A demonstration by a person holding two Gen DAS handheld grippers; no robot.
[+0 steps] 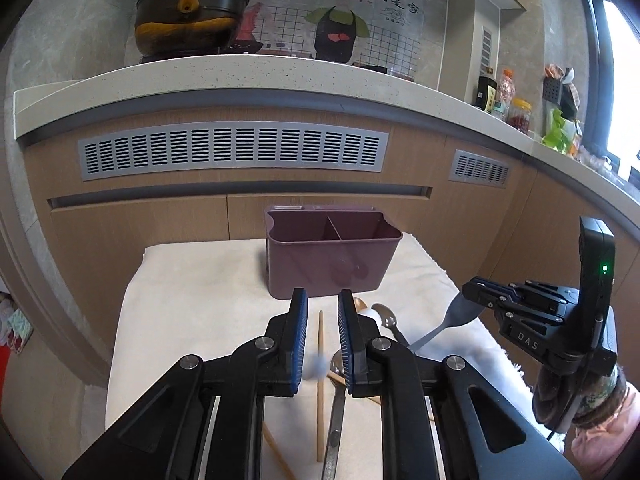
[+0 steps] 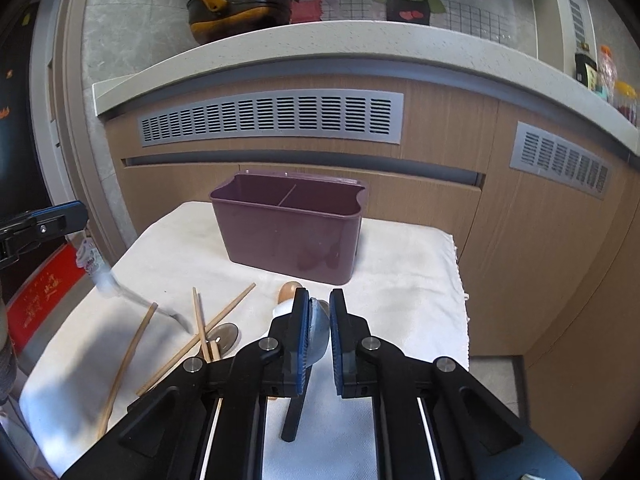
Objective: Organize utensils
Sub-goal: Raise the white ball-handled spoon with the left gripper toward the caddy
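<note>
a kitchen cabinet front with grey vents stands behind a white cloth [image 2: 400,280]. on the cloth sits a purple two-compartment holder [image 2: 288,228], empty. loose chopsticks [image 2: 196,320] lie crossed near its front. the right gripper [image 1: 476,294] is clamped on a grey spoon [image 1: 456,312]. the left gripper [image 1: 322,344] is nearly closed on a thin utensil handle [image 2: 96,264], blurred.

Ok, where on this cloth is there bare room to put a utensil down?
Bare cloth lies right of the purple holder, out to the fringed edge, and also left of it. Both holder compartments are empty. In front it is crowded: crossed chopsticks and spoons.
</note>
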